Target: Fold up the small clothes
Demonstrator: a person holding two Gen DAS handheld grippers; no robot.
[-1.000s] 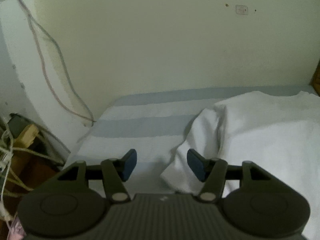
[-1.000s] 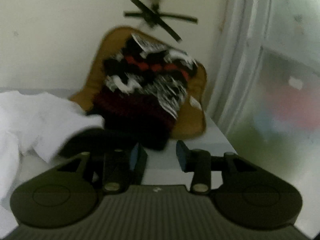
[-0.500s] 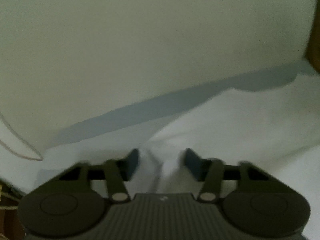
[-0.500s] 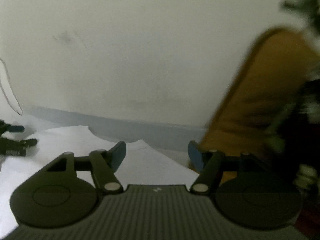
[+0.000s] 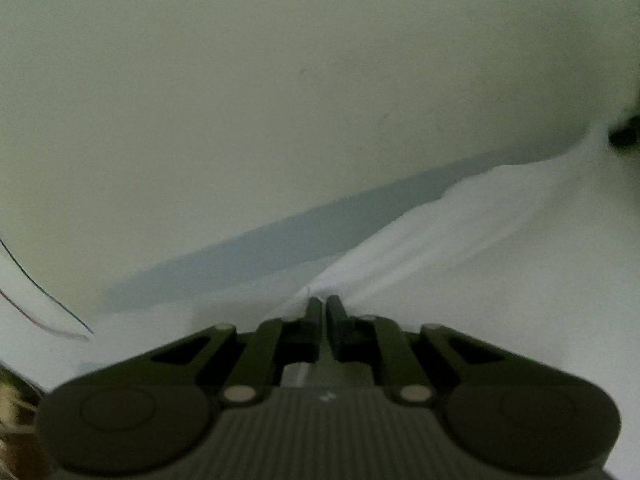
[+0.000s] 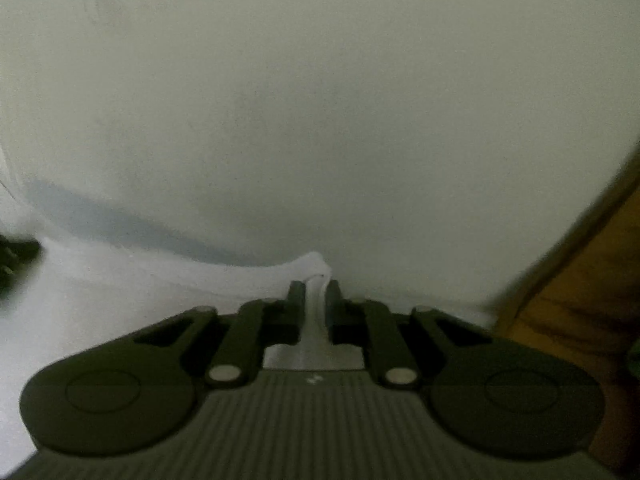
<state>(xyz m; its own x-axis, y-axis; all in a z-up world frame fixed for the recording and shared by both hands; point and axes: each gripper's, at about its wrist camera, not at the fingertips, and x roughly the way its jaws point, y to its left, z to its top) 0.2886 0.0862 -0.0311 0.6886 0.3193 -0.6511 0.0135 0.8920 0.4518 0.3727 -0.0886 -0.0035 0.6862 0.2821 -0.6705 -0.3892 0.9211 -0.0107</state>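
A white garment (image 5: 500, 264) lies spread on the bed close to the wall. In the left wrist view my left gripper (image 5: 324, 300) has its jaws closing on the garment's left edge. The cloth is pinched at the tips and creases run away to the right. In the right wrist view my right gripper (image 6: 316, 284) is closing too, and a raised fold of the white garment (image 6: 120, 280) stands pressed between its pads. A dark shape (image 6: 16, 256) at the left edge of that view looks like the other gripper.
A pale wall (image 5: 280, 100) rises just behind the bed. A blue-grey stripe of the sheet (image 5: 280, 248) runs along its foot. Thin cables (image 5: 40, 304) hang at the left. A mustard cushion (image 6: 580, 300) stands at the right.
Both grippers have swung towards the wall and come down onto the white garment. Their jaws have gone from wide apart to pinched on its edge. The knitted clothes have left the right view.
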